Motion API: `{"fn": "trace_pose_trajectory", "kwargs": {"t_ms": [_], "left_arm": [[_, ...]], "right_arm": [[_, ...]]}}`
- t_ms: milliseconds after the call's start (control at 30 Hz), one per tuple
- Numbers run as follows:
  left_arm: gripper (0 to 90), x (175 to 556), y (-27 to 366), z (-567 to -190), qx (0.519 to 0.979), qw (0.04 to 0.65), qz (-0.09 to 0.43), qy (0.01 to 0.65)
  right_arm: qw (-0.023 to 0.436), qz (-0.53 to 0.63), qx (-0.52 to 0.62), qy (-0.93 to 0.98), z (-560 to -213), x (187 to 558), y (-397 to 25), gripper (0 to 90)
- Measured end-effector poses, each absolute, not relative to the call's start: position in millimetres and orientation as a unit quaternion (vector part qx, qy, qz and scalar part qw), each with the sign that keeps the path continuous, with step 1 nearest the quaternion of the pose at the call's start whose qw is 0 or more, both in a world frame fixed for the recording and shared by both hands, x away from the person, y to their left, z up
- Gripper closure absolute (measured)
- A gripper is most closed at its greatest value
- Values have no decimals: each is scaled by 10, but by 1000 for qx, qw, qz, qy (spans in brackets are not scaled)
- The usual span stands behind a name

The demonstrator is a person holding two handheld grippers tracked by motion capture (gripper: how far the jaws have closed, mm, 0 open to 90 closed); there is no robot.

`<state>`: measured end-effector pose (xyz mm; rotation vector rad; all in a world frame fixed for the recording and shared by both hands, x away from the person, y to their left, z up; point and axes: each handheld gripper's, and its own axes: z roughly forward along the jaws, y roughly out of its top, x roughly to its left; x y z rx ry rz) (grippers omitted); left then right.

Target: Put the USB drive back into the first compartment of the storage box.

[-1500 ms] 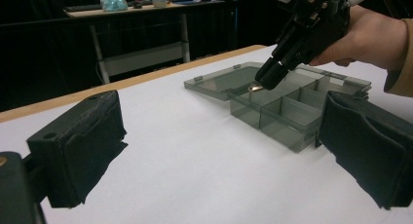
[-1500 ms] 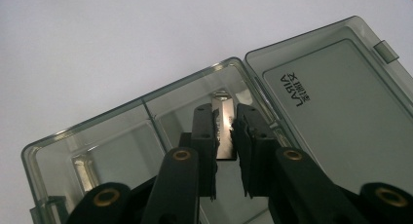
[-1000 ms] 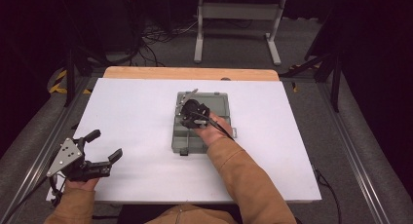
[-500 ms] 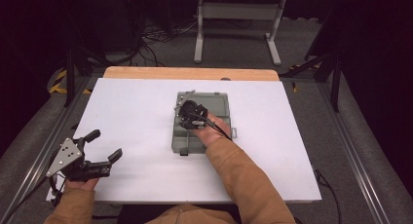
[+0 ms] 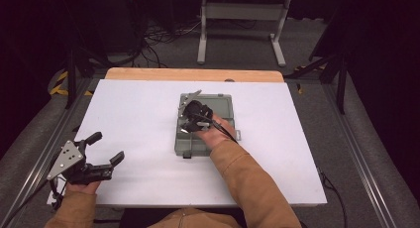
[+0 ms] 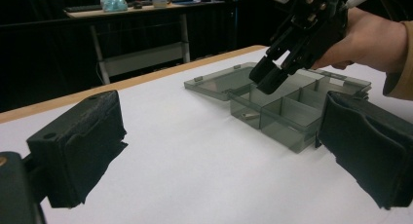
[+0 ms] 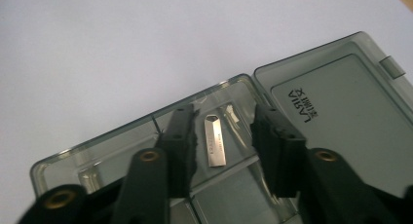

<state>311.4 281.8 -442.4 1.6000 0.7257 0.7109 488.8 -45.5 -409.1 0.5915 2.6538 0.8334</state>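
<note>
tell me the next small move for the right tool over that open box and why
Probably lower the right tool straight down and then close it. Its jaws stand open on either side of the small metal USB stick, which lies flat in a compartment of the open grey organizer box, and they do not look to be touching it yet. The left tool rests open, away from the box.

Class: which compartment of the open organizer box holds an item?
The corner compartment beside the lid hinge, between the right gripper's open jaws: it alone holds a metal USB stick.
</note>
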Motion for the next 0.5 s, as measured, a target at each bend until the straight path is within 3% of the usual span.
{"fn": "trace_pose_trajectory", "kwargs": {"t_ms": [67, 167, 500], "left_arm": [[39, 3114, 2818, -4425, 687, 582, 304, 311], [39, 3113, 2817, -4425, 687, 582, 304, 311], [39, 3113, 2814, -4427, 686, 583, 303, 314]], "right_arm": [[148, 304, 210, 917, -4031, 4861, -496, 437], [152, 323, 211, 910, -3933, 4803, -558, 330], [166, 371, 207, 890, -3663, 4568, -735, 90]]}}
